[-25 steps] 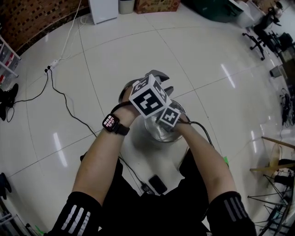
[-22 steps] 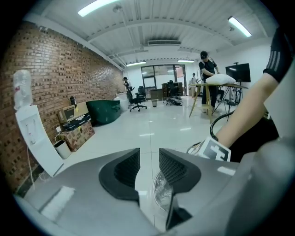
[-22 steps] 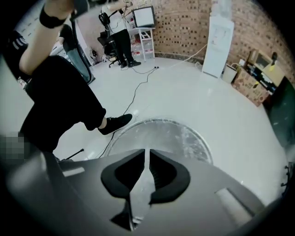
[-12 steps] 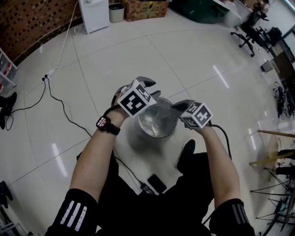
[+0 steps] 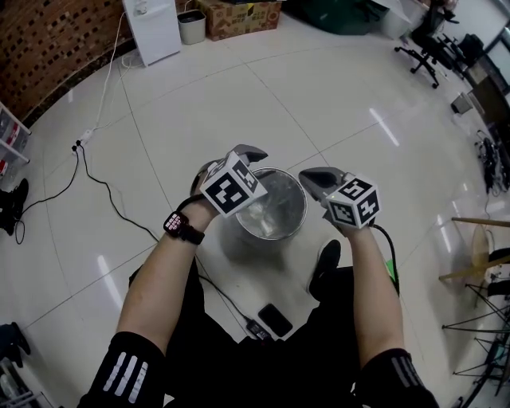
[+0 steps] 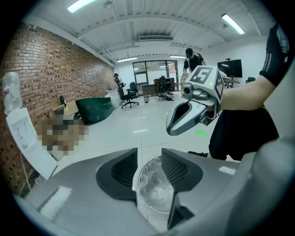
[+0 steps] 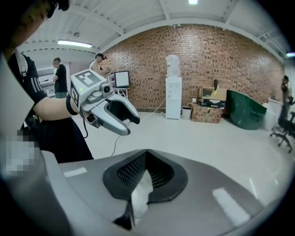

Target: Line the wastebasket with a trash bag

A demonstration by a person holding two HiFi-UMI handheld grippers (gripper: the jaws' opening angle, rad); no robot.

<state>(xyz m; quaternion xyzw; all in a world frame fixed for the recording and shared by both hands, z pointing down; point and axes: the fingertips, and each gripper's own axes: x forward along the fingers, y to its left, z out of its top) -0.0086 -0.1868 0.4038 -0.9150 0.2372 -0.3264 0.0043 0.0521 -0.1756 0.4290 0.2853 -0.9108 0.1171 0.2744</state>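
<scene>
A round metal wastebasket (image 5: 296,221) stands on the floor between my feet, with a clear trash bag (image 5: 267,209) inside it. My left gripper (image 5: 249,151) hovers over its far left rim. Its jaws have just been opening; they stand apart, and through the gap I see the basket's mouth (image 6: 154,193) and the clear film. My right gripper (image 5: 315,178) is raised at the basket's right side, shut on a strip of the clear bag (image 7: 140,196) that hangs from its jaws. Each gripper shows in the other's view: right gripper (image 6: 177,126), left gripper (image 7: 126,120).
A phone (image 5: 275,319) and a black cable (image 5: 111,187) lie on the white tiled floor near my feet. Far off stand a white water dispenser (image 5: 147,28), a small bin (image 5: 191,26), a cardboard box (image 5: 239,16) and office chairs (image 5: 430,48).
My right gripper has come up out of the basket and swung to its right side, with bag film in its jaws. The left gripper has shifted a little along the far left rim.
</scene>
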